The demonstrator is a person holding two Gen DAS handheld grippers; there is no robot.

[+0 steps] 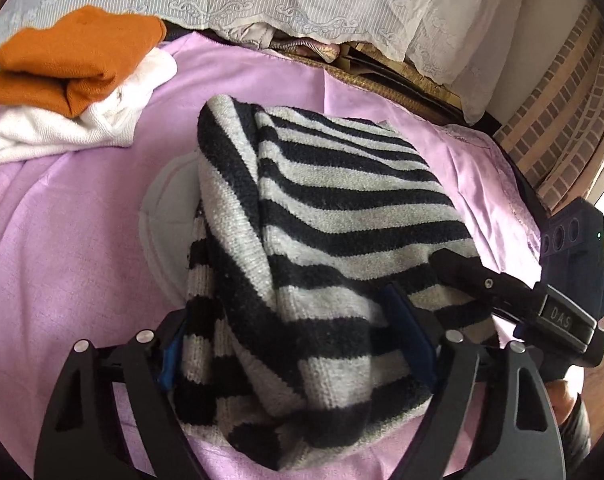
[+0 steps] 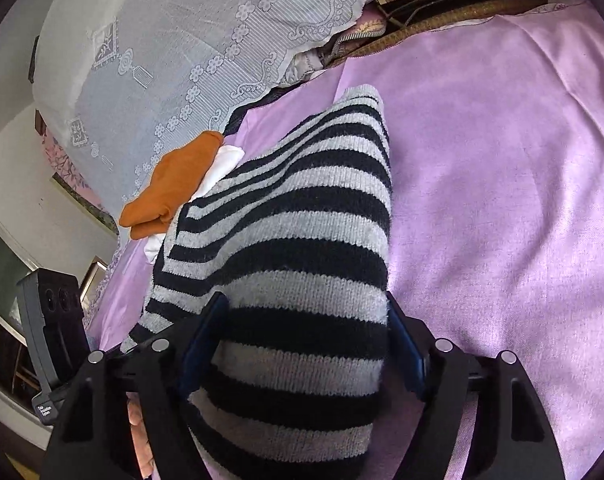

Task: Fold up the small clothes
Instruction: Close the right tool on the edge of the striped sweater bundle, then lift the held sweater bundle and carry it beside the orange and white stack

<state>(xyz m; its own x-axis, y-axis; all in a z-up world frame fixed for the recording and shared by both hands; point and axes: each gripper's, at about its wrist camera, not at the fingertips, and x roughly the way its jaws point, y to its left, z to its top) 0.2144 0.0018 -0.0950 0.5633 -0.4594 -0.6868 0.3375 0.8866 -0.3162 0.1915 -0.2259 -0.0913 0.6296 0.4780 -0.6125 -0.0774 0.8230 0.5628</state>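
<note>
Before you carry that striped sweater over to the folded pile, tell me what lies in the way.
Nothing visible does. Both grippers, left and right, hold the striped sweater. Only bare lilac bedsheet lies between it and the pile, where the orange garment sits on the white garment, at the sheet's far left.

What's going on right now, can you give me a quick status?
Left gripper and right gripper: jaws shut on the striped sweater, lifted off the purple sheet. Folded orange top on white garment, apart. Nothing in the way.
</note>
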